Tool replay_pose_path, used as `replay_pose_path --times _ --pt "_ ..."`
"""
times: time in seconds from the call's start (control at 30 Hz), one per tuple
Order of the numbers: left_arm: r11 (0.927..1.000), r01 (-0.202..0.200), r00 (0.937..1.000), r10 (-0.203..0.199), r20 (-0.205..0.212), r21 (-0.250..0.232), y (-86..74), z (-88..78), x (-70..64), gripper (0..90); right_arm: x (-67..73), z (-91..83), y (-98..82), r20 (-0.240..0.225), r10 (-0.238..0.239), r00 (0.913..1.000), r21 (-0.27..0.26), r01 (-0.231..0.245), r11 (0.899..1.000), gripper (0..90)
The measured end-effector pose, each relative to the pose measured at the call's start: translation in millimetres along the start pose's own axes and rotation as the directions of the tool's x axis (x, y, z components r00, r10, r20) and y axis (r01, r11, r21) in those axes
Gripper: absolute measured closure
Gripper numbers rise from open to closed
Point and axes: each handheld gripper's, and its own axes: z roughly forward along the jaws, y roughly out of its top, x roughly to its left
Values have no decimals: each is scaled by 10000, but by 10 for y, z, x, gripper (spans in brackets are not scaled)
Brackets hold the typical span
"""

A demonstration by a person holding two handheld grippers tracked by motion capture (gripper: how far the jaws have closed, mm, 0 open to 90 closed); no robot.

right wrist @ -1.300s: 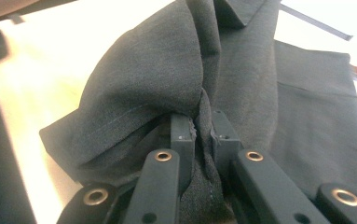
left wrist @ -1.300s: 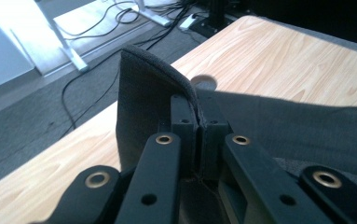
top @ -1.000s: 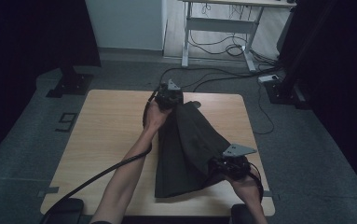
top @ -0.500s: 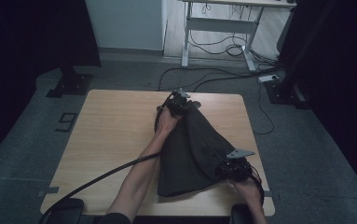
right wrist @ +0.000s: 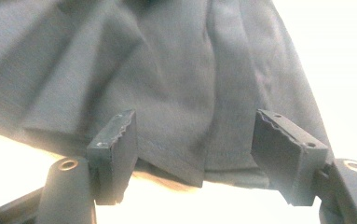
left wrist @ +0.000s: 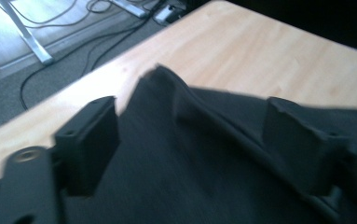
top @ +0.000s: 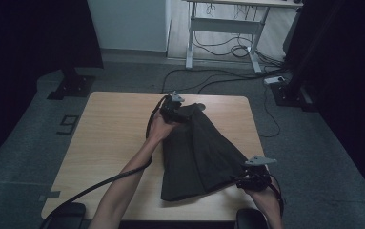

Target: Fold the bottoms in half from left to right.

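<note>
Your right gripper (top: 250, 181) sits at the near right corner of the wooden table (top: 113, 133), about 5 o'clock from the table's middle. Its jaws stand wide apart, nothing between them. In the right gripper view the hem of the dark garment (right wrist: 176, 93) lies just beyond the open jaws, cloth folded in soft ridges.

The dark garment (top: 197, 152) lies spread on the right half of the table, wide at the near end, narrowing toward the far edge.

Your left forearm (top: 127, 176) reaches diagonally from 7 o'clock toward the middle. Your left gripper (top: 177, 110) is at the garment's narrow far end, roughly 12 o'clock. In the left gripper view (left wrist: 190, 140) the jaws stand wide; dark cloth (left wrist: 185, 158) rises between them. Whether the pads touch it, you cannot tell.

Beyond the table: grey floor (top: 37, 133), cables (top: 218, 76), a desk frame (top: 218, 28).
</note>
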Motion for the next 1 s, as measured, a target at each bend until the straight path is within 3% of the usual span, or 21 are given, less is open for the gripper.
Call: replay_pose_path --times 0.13,0.17,0.27,0.4,0.57,0.73,0.83,0.9,0.93,1.0 --pt "9997 -110 9997 105 226 219 -210 -180 -122 110 85 -90 136 -426 -45 9991 -502 24 9987 360" --pt "9997 -109 9996 103 279 223 -271 -228 -158 87 157 -78 214 -835 -148 9964 -603 98 9981 406" --pt "9988 -239 9991 224 364 428 -458 -365 -282 51 245 -39 295 -1081 -384 9934 -641 316 9974 463" --pt "9976 -363 9981 334 513 582 -714 -527 -456 30 437 105 453 -1474 -775 9860 -656 685 9955 532" --pt "9961 -487 9966 435 700 740 -998 -645 -652 41 681 381 592 -1781 -1226 9763 -315 1189 9924 531" --pt "9914 -765 9964 721 454 1059 -1259 -640 -788 45 767 772 578 -900 -1159 9892 700 1223 9900 416" --pt "9921 -632 9972 583 477 1083 -1323 -624 -782 49 778 876 535 -586 -1317 9896 1119 1376 9841 410" --pt "9927 -502 9979 453 466 1100 -1370 -606 -768 56 788 988 465 -299 -1572 9871 1647 1600 9733 505" --pt "9928 -440 9983 393 441 1117 -1386 -598 -761 56 788 988 465 -299 -1572 9871 1647 1600 9733 505" --pt "9930 -359 9986 311 437 1122 -1406 -586 -747 58 774 985 456 -547 -1347 9894 1565 1417 9775 649"
